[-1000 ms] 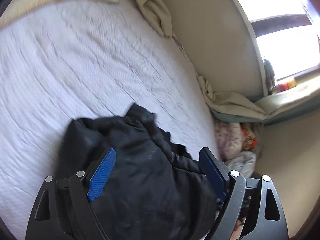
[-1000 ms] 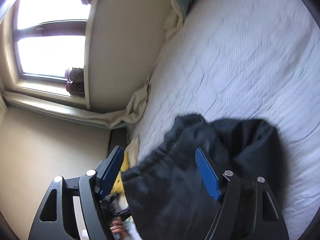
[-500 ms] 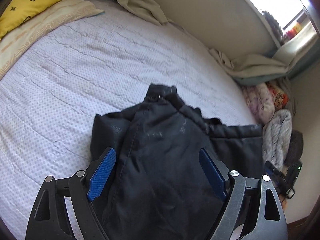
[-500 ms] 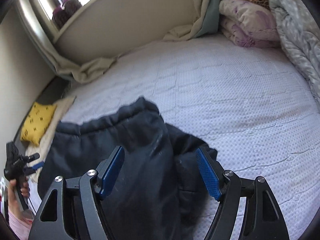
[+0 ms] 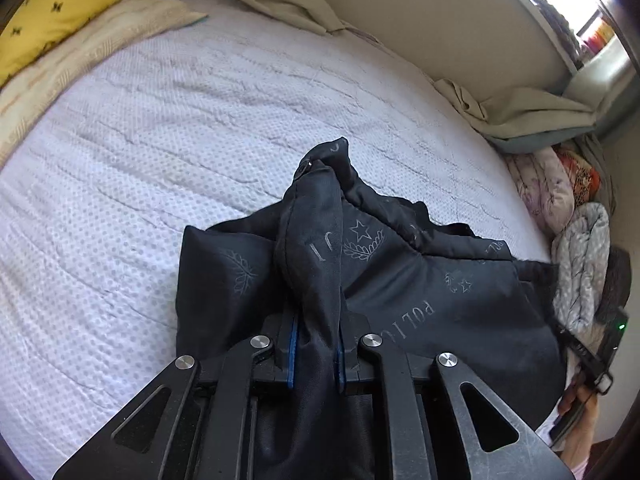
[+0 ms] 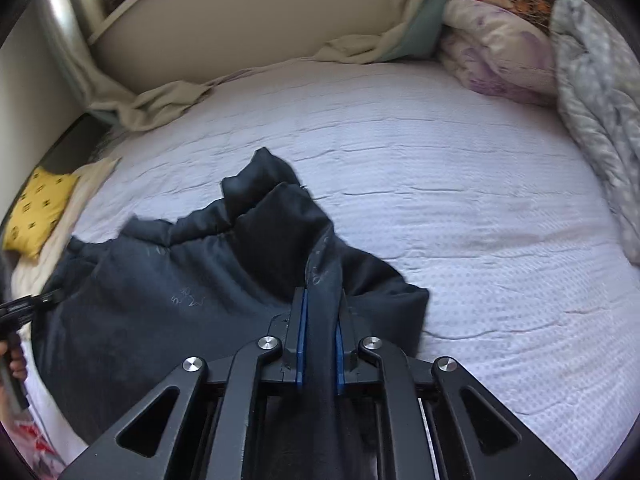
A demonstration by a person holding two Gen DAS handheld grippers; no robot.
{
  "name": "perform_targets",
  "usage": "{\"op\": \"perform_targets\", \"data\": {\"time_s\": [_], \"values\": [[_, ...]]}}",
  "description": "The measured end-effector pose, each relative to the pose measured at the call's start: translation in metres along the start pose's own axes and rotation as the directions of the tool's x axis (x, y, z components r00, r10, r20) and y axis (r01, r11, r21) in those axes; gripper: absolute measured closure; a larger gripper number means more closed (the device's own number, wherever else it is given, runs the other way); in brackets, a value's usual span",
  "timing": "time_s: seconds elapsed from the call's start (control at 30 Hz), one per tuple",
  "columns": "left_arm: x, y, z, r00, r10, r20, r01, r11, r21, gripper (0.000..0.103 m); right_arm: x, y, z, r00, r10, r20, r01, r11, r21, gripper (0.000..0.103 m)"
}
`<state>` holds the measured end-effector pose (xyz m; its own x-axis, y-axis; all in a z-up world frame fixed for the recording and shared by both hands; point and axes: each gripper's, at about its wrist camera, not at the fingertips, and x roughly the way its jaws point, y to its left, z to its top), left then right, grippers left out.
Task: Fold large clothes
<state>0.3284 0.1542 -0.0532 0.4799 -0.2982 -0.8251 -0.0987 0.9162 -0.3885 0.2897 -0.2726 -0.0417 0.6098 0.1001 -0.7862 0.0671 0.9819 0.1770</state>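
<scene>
Partly, the black jacket (image 5: 400, 280) is slipping out of our sight: its near end is dropping below the frame edge behind both gripper bodies, so we are not making out its full outline, sleeves or hem. We are clenching the left gripper (image 5: 314, 344) on a raised ridge of the jacket's smooth, faintly shiny lining, the blue pads (image 5: 291, 354) showing only as thin strips on either side of the cloth. We are likewise clamping the right gripper (image 6: 320, 344) on another pinched fold, its pads pressed tight against the fabric. Pale printing is showing on the lining, with stars, leafy sprigs and letters reading roughly "POLIC", though the rest of the word is curling into a crease. The padded, quilted garment is lying bunched on the white bedspread (image 5: 160, 140), whose surface is looking dimpled and finely creased. From the right wrist view the jacket's far edge is looking blurred. A yellow cushion (image 5: 44, 20) with small dark marks is sitting at the bed's far corner on a cream blanket (image 5: 100, 40), a beige sheet (image 5: 520, 112) is crumpling along the wall, and rolled floral and grey bedding (image 6: 520, 52) is piling at the bed's other end, partly cut off by the lens rim.
</scene>
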Motion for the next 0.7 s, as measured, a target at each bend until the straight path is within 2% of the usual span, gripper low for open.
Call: {"op": "perform_targets", "data": {"time_s": [0.13,0.27,0.37,0.43,0.47,0.5,0.53,0.57,0.6,0.63,0.7], "values": [[0.017,0.002,-0.005,0.999,0.017,-0.031,-0.017,1.0,0.017,0.084,0.025,-0.012,-0.009,0.994,-0.079,-0.071,0.082,0.996,0.034,0.099],[0.033,0.011,-0.012,0.999,-0.007,-0.054,0.006,1.0,-0.013,0.077,0.051,-0.021,-0.019,0.986,-0.123,-0.114,0.126,0.992,0.024,0.103],[0.029,0.01,-0.009,0.999,-0.008,-0.048,0.007,1.0,-0.023,0.075,0.054,-0.018,-0.023,0.986,-0.138,-0.099,0.138,0.99,-0.01,0.103],[0.017,0.009,-0.007,0.999,-0.001,-0.044,-0.001,0.999,-0.048,0.07,0.048,-0.019,-0.023,0.987,-0.131,-0.098,0.132,0.991,0.003,0.103],[0.011,0.009,-0.006,0.999,0.007,-0.039,-0.009,0.999,-0.052,0.064,0.044,-0.023,-0.021,0.988,-0.114,-0.104,0.117,0.993,0.026,0.102],[0.002,0.008,-0.004,0.999,0.023,-0.029,-0.025,0.998,-0.053,0.055,0.039,-0.026,-0.018,0.989,-0.097,-0.108,0.103,0.993,0.049,0.1],[-0.005,0.006,-0.002,0.999,0.039,-0.018,-0.04,0.998,-0.052,0.051,0.032,-0.03,-0.015,0.99,-0.085,-0.109,0.094,0.993,0.078,0.088],[-0.016,0.004,-0.002,0.998,0.065,0.009,-0.064,0.997,-0.045,0.045,0.023,-0.033,-0.011,0.991,-0.085,-0.1,0.095,0.99,0.106,0.069],[-0.028,-0.002,-0.001,0.994,0.096,0.048,-0.095,0.995,-0.025,0.043,0.013,-0.037,-0.01,0.992,-0.097,-0.083,0.107,0.986,0.124,0.06],[-0.04,-0.007,-0.003,0.989,0.121,0.085,-0.122,0.993,-0.001,0.042,0.0,-0.041,-0.008,0.991,-0.12,-0.053,0.126,0.983,0.135,0.054],[-0.061,-0.023,-0.008,0.978,0.143,0.152,-0.153,0.987,0.053,0.039,-0.028,-0.039,-0.005,0.983,-0.184,0.015,0.182,0.977,0.111,0.054]]}}
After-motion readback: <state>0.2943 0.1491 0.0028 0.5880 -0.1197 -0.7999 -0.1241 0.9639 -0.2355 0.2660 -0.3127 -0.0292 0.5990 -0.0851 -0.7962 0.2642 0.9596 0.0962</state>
